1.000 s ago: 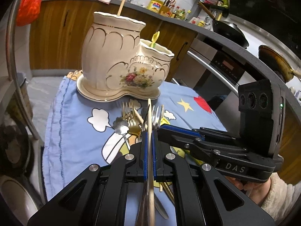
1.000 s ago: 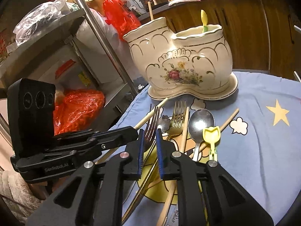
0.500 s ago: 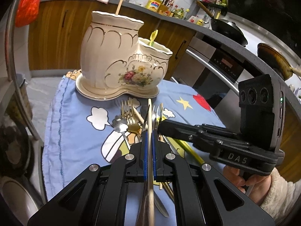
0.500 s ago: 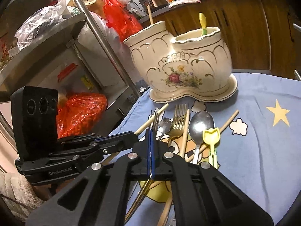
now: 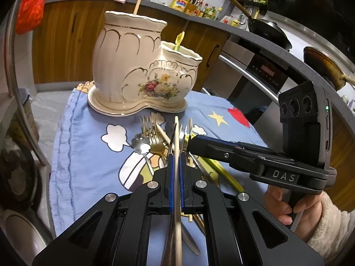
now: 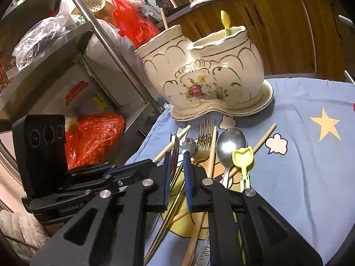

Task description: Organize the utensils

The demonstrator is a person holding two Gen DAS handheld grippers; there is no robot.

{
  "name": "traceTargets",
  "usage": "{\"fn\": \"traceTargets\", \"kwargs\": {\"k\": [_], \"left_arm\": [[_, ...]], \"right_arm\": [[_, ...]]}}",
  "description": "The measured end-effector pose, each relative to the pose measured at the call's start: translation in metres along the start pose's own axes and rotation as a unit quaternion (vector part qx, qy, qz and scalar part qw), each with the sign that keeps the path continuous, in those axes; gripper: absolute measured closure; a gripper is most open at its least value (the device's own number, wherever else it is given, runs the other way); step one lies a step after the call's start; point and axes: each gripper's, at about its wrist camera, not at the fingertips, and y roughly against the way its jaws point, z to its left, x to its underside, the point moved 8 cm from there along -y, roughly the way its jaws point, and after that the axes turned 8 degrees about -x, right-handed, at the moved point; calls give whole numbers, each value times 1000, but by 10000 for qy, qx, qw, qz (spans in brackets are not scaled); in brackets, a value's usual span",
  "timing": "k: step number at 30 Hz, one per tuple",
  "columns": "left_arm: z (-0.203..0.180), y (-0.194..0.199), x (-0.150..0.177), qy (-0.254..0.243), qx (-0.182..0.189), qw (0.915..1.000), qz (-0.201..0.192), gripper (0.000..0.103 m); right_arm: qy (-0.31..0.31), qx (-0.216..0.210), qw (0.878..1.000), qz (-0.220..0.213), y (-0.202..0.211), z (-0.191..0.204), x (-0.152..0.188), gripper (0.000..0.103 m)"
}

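A cream ceramic two-pot utensil holder (image 5: pixel 142 75) (image 6: pixel 206 73) stands at the far side of the blue cloth, with a wooden stick and a yellow utensil in it. Loose utensils lie in a pile in front of it: gold forks (image 5: pixel 155 137) (image 6: pixel 205 141), a steel spoon (image 6: pixel 230 144), a yellow plastic utensil (image 6: pixel 243 157) and wooden chopsticks. My left gripper (image 5: pixel 175 157) is shut on a wooden chopstick (image 5: pixel 176 137). My right gripper (image 6: pixel 177 157) is open a little, its jaws either side of a silver fork (image 6: pixel 175 148) in the pile.
The blue cartoon cloth (image 6: pixel 310 155) covers the small table. A metal shelf rack with red bags (image 6: pixel 95 133) stands at the table's left. Kitchen cabinets and an oven (image 5: pixel 264 73) lie beyond. The right gripper's body (image 5: pixel 266 155) crosses the left wrist view.
My right gripper was shut half a second ago and has now opened a little around the fork. My left gripper stays shut on the chopstick and has drawn back slightly.
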Motion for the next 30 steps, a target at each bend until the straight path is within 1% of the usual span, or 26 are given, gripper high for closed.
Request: {"fn": "traceTargets", "kwargs": {"k": [7, 8, 10, 11, 15, 19, 21, 24, 26, 30], "left_arm": [[-5, 3, 0, -70, 147, 9999, -53, 98], [-6, 4, 0, -76, 152, 9998, -69, 98], [-6, 4, 0, -66, 156, 9998, -63, 98], [-6, 5, -1, -75, 156, 9998, -86, 98], [-9, 9, -2, -124, 166, 9996, -187, 98], [-11, 11, -2, -157, 175, 9995, -210, 98], [-13, 13, -1, -231, 193, 9993, -238, 98], [-19, 19, -1, -406, 155, 9984, -366, 98], [-19, 21, -2, -464, 63, 9979, -441, 98], [-13, 21, -6, -335, 42, 9983, -468, 98]], "right_arm": [[-119, -115, 9998, 64, -4, -1, 2, 91], [-136, -146, 9998, 71, -4, -1, 2, 93], [-148, -216, 9996, 61, -4, 0, 2, 99], [-133, -208, 9997, 37, -3, 2, 2, 99], [146, -50, 9998, -95, 3, 10, -1, 100], [193, 34, 9997, -150, 5, 10, -3, 100], [220, 253, 9992, -229, 8, 6, -5, 100], [53, 250, 9990, -354, 13, -3, -9, 101], [78, 225, 9991, -362, 13, -2, -10, 101], [142, 264, 9987, -405, 14, 1, -10, 101]]}}
